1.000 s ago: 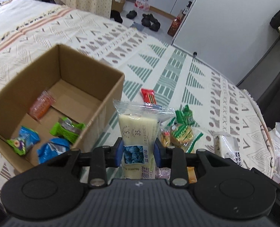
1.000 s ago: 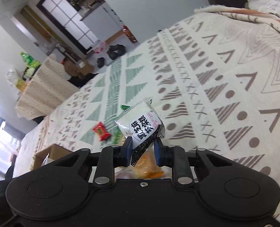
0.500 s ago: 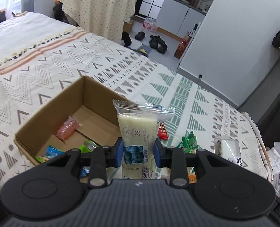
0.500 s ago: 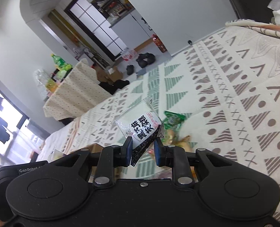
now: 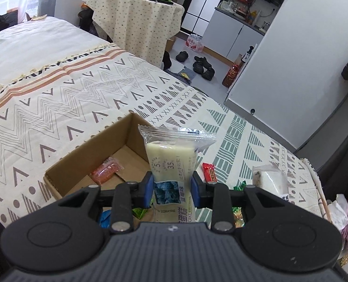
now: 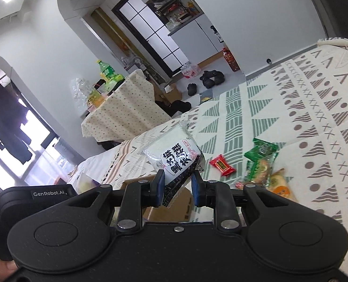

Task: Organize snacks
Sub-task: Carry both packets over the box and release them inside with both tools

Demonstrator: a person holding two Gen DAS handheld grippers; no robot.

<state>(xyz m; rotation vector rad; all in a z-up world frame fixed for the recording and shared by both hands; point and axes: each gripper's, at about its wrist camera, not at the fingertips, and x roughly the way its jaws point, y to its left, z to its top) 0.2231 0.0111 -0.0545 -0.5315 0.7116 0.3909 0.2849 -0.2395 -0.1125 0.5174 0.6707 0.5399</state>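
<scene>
Tools are gripping snacks: left tool (image 5: 171,191) is clamping a cake packet (image 5: 171,164) above the box (image 5: 84,162); right tool (image 6: 176,188) is pinching a black-and-white packet (image 6: 174,157).

Lying spread over the bed (image 5: 56,98): a patterned blanket (image 5: 178,98) with zigzags and green triangles. Standing past the bed: a small table (image 5: 136,23) under a dotted cloth (image 6: 124,115), holding bottles (image 6: 107,71) and other small stuff. Sitting on the grey floor (image 5: 216,68) near the white cupboards (image 5: 239,35): black shoes (image 5: 202,67). Standing by the wall: a red bottle (image 5: 231,76). Letting in light on the far left: a window (image 6: 16,150).
</scene>
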